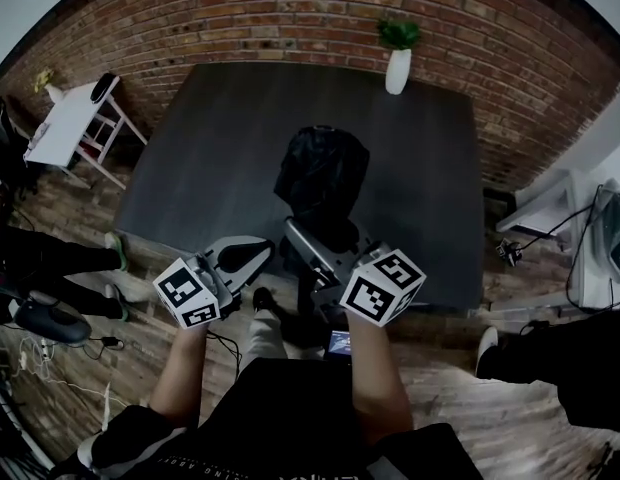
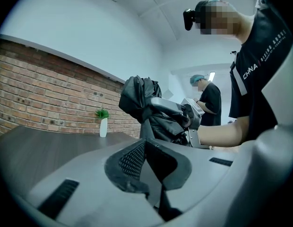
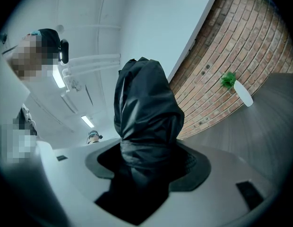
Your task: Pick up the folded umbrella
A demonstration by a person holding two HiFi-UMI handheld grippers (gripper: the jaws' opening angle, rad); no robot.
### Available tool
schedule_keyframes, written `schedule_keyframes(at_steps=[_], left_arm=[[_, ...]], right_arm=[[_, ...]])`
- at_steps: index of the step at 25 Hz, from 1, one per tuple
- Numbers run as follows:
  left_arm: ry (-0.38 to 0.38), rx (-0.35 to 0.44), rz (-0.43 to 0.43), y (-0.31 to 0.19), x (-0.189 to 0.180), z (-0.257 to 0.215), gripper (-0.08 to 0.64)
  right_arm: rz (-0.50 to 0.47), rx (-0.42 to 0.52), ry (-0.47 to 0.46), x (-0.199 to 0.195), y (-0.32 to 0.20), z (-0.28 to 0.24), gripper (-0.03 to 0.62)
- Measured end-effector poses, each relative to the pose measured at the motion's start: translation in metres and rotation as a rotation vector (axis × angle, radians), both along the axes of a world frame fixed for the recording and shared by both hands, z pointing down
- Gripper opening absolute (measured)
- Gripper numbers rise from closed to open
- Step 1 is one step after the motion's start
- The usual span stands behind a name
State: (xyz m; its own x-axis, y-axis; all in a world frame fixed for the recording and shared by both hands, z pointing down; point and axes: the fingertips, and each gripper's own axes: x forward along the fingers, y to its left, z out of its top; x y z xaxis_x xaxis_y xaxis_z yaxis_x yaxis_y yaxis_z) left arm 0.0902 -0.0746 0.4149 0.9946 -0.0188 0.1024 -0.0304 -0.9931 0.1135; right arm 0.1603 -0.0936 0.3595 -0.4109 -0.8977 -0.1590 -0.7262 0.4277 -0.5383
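- The left gripper (image 1: 248, 258) hangs at the near edge of the dark surface (image 1: 205, 138); its jaws are pressed together on nothing, so it plays no part in the grasp
- The folded umbrella (image 1: 322, 171), a black crumpled bundle, sticks out from the right gripper (image 1: 315, 238); that gripper is clamped on its lower end, and the left gripper view shows the bundle raised clear of the surface
- A potted plant (image 1: 398, 58) stands far back by the brick wall, well apart from both
- The pick-up looks essentially done; by my judgement, only a steady hold is left
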Motion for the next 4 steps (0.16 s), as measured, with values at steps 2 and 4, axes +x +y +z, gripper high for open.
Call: schedule_keyframes(at_steps=[2,4], left_arm=[[-0.005,0.001,-0.003,0.0016,-0.0019,0.0021,0.003],[-0.007,0.002,-0.004,0.0037,-0.0034,0.0041,0.003]], right_arm=[[0.003,0.008,-0.004,0.0008,0.0028,-0.001,0.293],[0.006,0.015,-0.005,0.0013,0.0061,-0.0013,0.293]])
